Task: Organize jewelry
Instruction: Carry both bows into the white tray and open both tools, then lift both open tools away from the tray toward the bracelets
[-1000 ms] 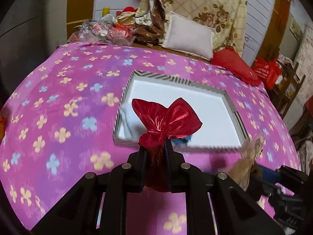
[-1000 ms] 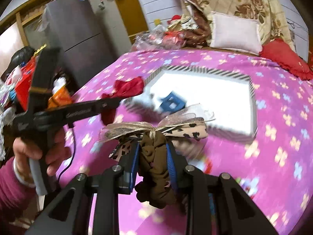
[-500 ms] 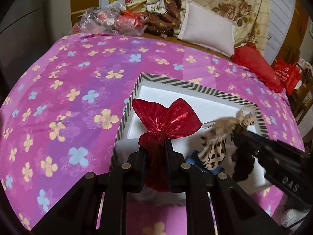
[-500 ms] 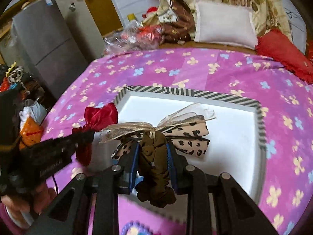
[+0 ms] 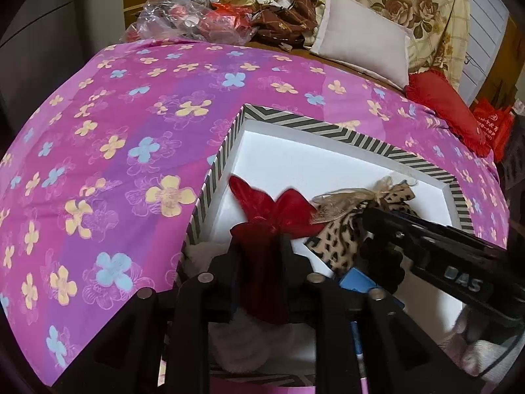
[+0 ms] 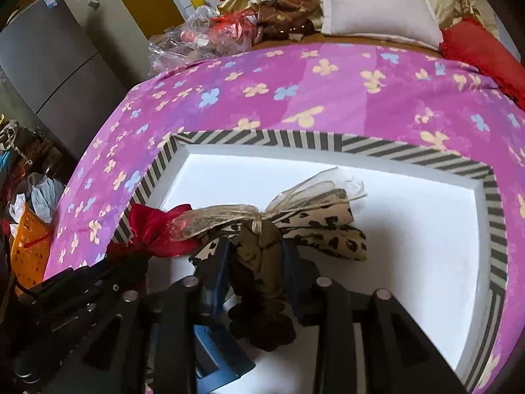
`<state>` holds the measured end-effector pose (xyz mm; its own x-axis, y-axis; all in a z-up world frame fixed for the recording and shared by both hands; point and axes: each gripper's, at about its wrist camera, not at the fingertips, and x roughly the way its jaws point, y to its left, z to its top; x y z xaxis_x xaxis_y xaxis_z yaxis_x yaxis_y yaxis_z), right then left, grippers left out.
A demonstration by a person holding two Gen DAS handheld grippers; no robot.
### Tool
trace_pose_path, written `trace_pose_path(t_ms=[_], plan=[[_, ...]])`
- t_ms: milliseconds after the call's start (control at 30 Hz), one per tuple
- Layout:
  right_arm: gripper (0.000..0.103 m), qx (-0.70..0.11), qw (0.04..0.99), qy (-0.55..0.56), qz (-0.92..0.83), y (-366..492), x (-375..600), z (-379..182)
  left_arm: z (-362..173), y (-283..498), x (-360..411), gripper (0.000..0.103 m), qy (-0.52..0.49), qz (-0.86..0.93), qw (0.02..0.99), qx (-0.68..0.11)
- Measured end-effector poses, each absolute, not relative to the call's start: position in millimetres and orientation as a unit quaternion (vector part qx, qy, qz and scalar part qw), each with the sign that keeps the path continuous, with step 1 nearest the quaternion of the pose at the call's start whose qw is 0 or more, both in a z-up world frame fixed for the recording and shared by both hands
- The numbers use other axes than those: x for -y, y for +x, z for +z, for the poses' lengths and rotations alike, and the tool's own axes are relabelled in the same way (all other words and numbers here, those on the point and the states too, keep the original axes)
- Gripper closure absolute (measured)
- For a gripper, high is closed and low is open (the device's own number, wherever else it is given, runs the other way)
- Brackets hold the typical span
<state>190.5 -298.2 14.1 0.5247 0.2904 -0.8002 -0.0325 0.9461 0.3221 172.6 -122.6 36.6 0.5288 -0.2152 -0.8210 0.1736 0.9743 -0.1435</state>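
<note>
My left gripper (image 5: 259, 246) is shut on a shiny red drawstring pouch (image 5: 275, 210) and holds it over the near left part of a white tray with a striped rim (image 5: 315, 126). My right gripper (image 6: 256, 249) is shut on a brown scrunchie with a leopard-print bow (image 6: 315, 226), held over the same tray (image 6: 262, 139) just right of the pouch (image 6: 154, 226). The bow (image 5: 347, 229) and the right gripper's body (image 5: 443, 249) show in the left wrist view. A small blue box (image 6: 213, 354) lies in the tray beneath the grippers.
The tray sits on a pink flowered cloth (image 5: 115, 151). At the back lie a white pillow (image 5: 364, 42), a red cushion (image 5: 446, 111) and crinkled plastic bags (image 5: 187, 23). A grey fridge (image 6: 49, 65) and an orange basket (image 6: 26, 249) stand off the left edge.
Both grippers have moved forward and down over the tray with their loads and now hang close together, pouch and bow side by side.
</note>
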Motion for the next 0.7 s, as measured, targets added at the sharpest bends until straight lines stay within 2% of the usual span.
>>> trace_pose_path(t_ms=[100,267,700], plan=[[0.049,-0.472,0.864,0.15,0.091,178.8,307.4,21.3,39.0,168.8,122.6,0.069,-0.024,-0.122,0.874,-0.471],[0.039,-0.455,0.872,0.153,0.096,147.7,320.5,43.5,55.4,150.9,118.5,0.056,-0.019,-0.121,0.884,-0.452],[0.03,-0.42,0.894,0.123,0.093,40.9,311.8,81.5,84.4,71.7,106.4,0.055,0.009,-0.095,0.908,-0.408]])
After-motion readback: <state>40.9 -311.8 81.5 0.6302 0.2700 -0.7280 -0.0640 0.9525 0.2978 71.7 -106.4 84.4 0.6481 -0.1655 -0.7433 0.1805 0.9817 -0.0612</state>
